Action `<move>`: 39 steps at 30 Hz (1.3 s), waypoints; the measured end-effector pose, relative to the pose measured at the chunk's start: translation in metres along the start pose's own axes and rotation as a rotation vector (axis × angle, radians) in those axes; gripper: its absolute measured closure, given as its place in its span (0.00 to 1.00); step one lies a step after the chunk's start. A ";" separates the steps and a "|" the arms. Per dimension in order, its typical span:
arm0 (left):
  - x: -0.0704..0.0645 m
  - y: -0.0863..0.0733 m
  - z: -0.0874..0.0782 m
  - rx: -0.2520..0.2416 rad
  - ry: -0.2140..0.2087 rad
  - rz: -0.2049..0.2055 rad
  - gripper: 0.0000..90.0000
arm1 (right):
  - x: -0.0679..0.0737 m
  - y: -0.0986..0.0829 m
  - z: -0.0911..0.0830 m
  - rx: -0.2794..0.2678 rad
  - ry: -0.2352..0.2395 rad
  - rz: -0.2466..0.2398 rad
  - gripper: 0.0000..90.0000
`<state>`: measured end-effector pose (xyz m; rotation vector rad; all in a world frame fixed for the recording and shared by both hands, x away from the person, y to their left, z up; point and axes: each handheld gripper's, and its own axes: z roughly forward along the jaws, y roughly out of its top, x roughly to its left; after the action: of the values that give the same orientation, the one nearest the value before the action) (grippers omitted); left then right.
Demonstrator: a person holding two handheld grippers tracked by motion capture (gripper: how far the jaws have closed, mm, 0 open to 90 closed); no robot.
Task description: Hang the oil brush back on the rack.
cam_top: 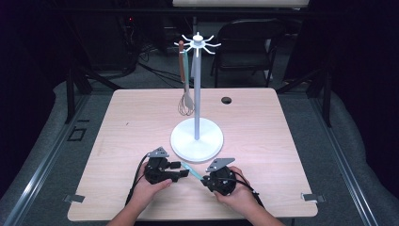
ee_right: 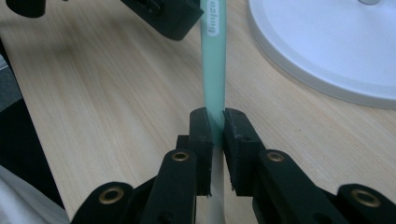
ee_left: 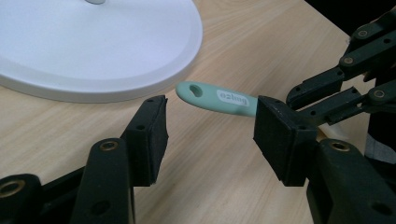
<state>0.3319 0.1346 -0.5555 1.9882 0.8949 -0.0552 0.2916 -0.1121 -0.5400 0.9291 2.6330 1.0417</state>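
High view: both hands sat near the front of the tabletop (cam_top: 254, 122), the left hand-held gripper (cam_top: 184, 173) and right hand-held gripper (cam_top: 205, 179) facing each other w/ a mint-green handle (cam_top: 190, 170) between them, just in front of the white stand (cam_top: 196, 139), where a whisk (cam_top: 186, 101) hung. Left gripper view: jaws stood wide apart, the handle's hole end (ee_left: 212, 96) just beyond them, above the wood. Right gripper view: jaws were clamped tight on the handle (ee_right: 213, 60), next to the stand's base (ee_right: 327, 44).
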 end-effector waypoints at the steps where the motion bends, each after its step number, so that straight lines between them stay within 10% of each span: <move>1: 0.000 0.000 0.000 -0.006 -0.014 -0.006 0.50 | 0.000 0.000 0.000 -0.003 0.001 0.001 0.91; 8: -0.004 0.001 0.002 -0.032 -0.072 -0.014 0.49 | 0.002 0.002 0.004 -0.010 0.023 0.005 0.91; 39: -0.015 0.008 -0.001 -0.047 -0.063 0.026 0.55 | 0.000 -0.026 0.013 0.071 0.032 0.044 0.90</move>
<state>0.3254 0.1238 -0.5431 1.9436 0.8225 -0.0809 0.2838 -0.1194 -0.5672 0.9976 2.7040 0.9864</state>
